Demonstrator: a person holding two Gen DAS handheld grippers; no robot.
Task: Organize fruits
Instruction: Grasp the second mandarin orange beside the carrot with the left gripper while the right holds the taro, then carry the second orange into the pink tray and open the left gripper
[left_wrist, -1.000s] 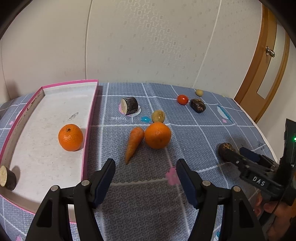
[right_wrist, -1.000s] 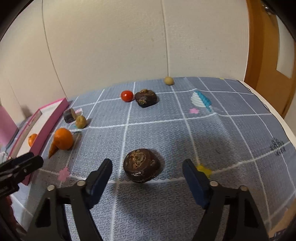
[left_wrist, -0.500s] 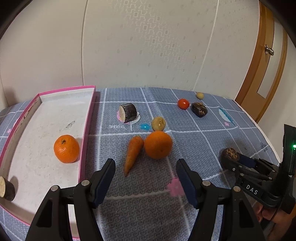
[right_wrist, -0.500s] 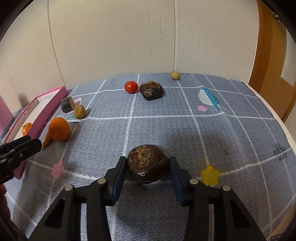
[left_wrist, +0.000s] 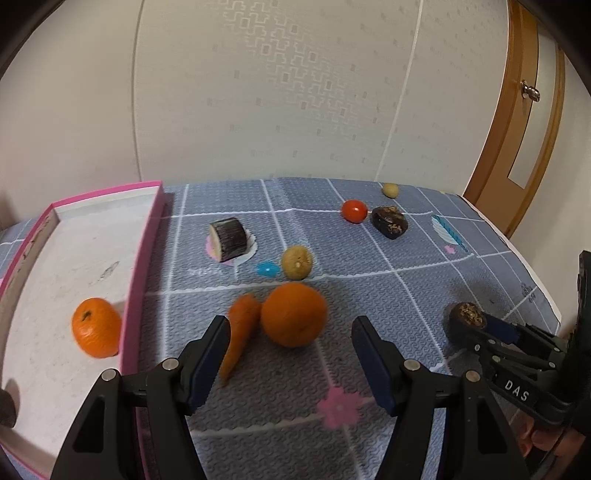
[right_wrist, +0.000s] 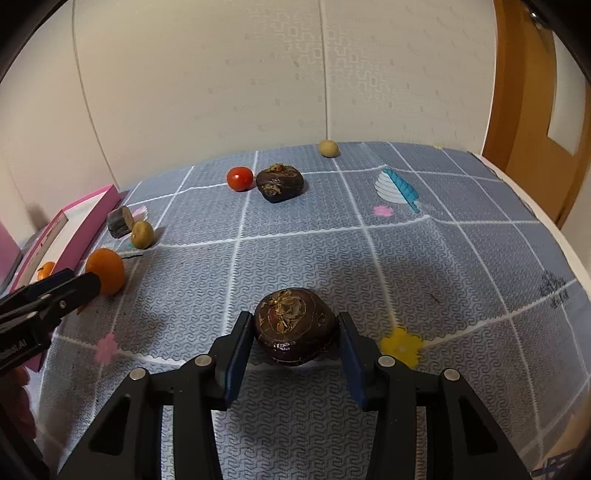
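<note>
The right gripper (right_wrist: 293, 341) is clenched on a dark brown fruit (right_wrist: 294, 325), which appears, though contact underneath is hidden, to sit at or barely above the grey mat (right_wrist: 424, 266), well apart from the pink tray (left_wrist: 142, 280). The left gripper (left_wrist: 290, 360) is spread wide, holding nothing, with the orange (left_wrist: 293, 314) and carrot (left_wrist: 238, 334) just ahead of its fingertips. Step in hand is judged to be the pick: next, lift the fruit and carry it left to the tray, where another orange (left_wrist: 96, 328) lies

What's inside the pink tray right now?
In the pink tray, the left wrist view shows one orange against its right wall, and a dark piece cut off at the frame's left edge. The tray's near end lies behind the left gripper, unseen.
</note>
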